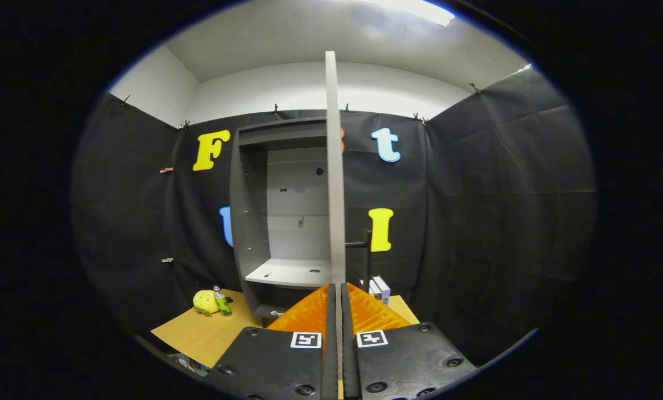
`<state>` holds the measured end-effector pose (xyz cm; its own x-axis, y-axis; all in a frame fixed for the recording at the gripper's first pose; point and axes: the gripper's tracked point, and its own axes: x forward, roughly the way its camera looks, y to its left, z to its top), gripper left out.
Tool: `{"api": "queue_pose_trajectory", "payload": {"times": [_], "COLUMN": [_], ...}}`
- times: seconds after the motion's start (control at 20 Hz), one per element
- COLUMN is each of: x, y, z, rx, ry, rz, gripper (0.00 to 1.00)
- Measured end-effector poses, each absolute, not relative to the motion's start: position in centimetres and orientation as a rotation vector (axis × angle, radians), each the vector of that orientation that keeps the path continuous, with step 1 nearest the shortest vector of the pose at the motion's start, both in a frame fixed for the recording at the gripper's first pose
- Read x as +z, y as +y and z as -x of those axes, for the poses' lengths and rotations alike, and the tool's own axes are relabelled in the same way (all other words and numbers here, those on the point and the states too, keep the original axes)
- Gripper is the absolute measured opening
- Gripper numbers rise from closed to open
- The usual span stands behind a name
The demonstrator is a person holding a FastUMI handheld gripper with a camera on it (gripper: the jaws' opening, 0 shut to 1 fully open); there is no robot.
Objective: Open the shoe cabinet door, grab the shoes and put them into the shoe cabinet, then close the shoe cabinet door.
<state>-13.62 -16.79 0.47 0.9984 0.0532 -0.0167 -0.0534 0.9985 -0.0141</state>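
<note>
Your tongs (335, 289) are clenched on the lower edge of the shoe cabinet door (334, 166), which stands edge-on between the 2 fingers. Beyond it the shoe cabinet (253, 211) is open, its shelf (287, 273) bare. On the table (209, 333) sit a yellow plush toy (204, 301) and a small bottle (222, 303); no label is readable.

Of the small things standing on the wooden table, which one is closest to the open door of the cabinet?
The white box, just right of the door whose edge the tool pinches. The yellow plush toy and green bottle sit far left of the cabinet.
</note>
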Motion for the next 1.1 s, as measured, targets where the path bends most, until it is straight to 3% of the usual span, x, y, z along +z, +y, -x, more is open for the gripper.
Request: {"api": "queue_pose_trajectory", "payload": {"times": [0.45,0.55,1.1], "x": [-6.8,-9.5,-26.4], "y": [-7.6,-5.8,-0.4], "z": [11.6,10.6,8.7], "rx": [0.143,0.145,0.062], "ry": [0.115,0.163,0.442], "rz": [0.009,0.011,-0.010], "gripper": [0.08,0.25,0.28]}}
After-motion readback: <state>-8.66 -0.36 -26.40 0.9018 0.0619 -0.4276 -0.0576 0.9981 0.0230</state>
